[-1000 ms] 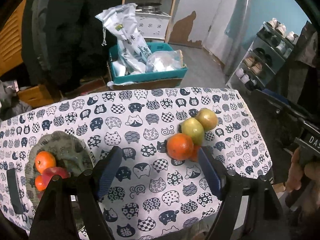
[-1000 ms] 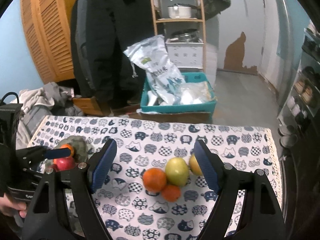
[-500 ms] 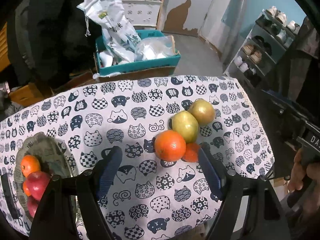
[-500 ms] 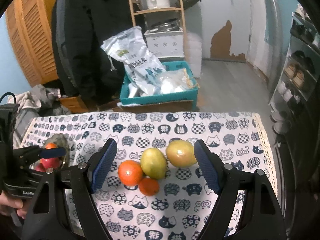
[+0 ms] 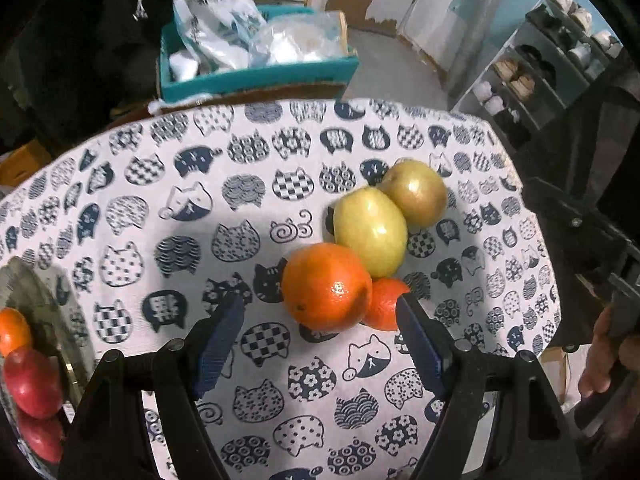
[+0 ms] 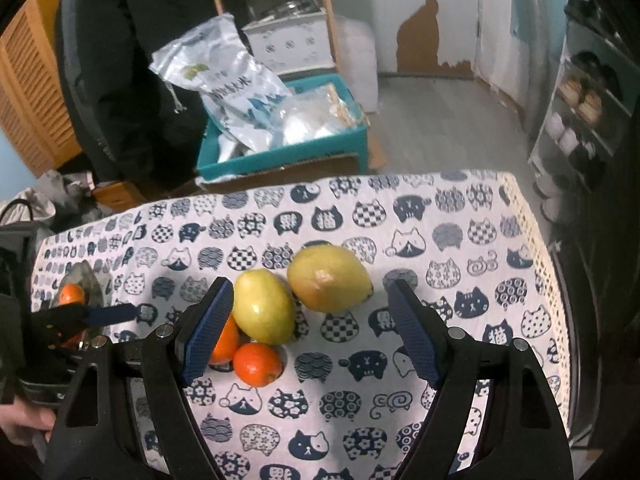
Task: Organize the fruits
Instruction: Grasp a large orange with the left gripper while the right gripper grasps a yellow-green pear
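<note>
My left claw (image 5: 320, 334) is spread around the big orange (image 5: 327, 286) (small mandarin (image 5: 385, 304) touching it); I'd centre, squeeze gently. Right claw (image 6: 310, 330) spread too.

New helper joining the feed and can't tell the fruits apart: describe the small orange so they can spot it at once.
On the cat-print cloth four fruits sit in a cluster. The small orange lies at its near edge, below the green apple. It is the smallest fruit there, beside the big orange.
</note>
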Demonstrator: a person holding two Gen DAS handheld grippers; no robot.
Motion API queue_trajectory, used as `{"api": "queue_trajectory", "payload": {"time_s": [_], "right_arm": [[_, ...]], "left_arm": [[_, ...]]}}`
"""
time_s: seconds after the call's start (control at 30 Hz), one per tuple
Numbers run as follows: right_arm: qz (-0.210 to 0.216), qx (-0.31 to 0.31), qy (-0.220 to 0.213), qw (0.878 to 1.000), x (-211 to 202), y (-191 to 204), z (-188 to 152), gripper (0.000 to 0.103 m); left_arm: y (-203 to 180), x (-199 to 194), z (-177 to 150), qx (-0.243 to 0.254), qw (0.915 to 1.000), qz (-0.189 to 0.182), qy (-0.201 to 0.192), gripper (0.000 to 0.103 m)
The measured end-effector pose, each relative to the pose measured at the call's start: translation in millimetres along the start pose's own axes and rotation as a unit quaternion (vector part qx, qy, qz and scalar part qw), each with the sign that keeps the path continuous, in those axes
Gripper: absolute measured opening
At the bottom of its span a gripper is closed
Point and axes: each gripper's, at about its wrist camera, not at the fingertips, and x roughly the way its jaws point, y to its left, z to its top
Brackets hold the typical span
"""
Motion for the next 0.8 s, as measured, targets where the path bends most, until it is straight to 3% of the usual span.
{"api": "queue_trajectory", "payload": {"time_s": [0.4,0.7,0.8], "right_arm": [[-0.011,0.023,0.032,0.999,29,-24,-8,0.08],[0.007,0.034,0.053,0.998,61,-29,-6,0.08],[0.015,0.028,0.06,0.998,75,-28,-3,0.08]], "left_arm": [[0,52,7,-0.003,0.999,0.0,0.045,0.08],[7,71,10,-0.023,0.9978,-0.027,0.056,0.079],[9,73,10,-0.028,0.9971,-0.042,0.056,0.075]]}}
